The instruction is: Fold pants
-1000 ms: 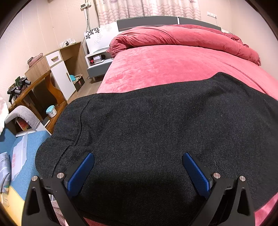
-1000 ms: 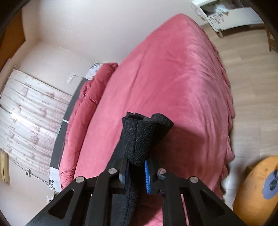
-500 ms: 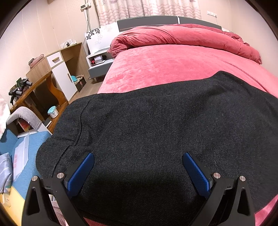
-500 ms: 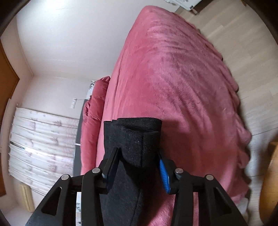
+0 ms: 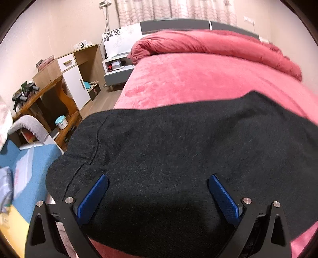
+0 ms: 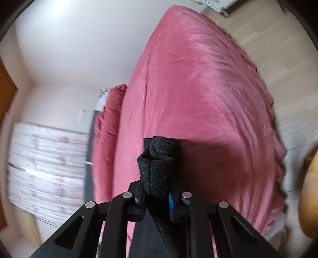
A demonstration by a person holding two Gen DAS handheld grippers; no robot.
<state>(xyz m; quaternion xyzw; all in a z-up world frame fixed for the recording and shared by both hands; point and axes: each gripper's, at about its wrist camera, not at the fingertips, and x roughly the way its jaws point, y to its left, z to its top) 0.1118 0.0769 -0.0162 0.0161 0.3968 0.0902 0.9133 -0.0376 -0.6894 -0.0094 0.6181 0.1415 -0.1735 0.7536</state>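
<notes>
Black pants (image 5: 178,158) lie flat on the pink bed (image 5: 198,85) — the right tongs (image 6: 159,196) pinch a bunched end up, the left tongs (image 5: 157,190) gape wide above them — next, carry that end across.

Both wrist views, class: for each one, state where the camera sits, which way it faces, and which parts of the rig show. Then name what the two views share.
Left wrist: rides the open left gripper, facing along the bed to the headboard; both blue-padded fingers straddle the black pants.
Right wrist: rides the right gripper, looking tilted across the bed; fingers clamp bunched pants.
Shared: pants, bed, rolled duvet, curtains.
</notes>
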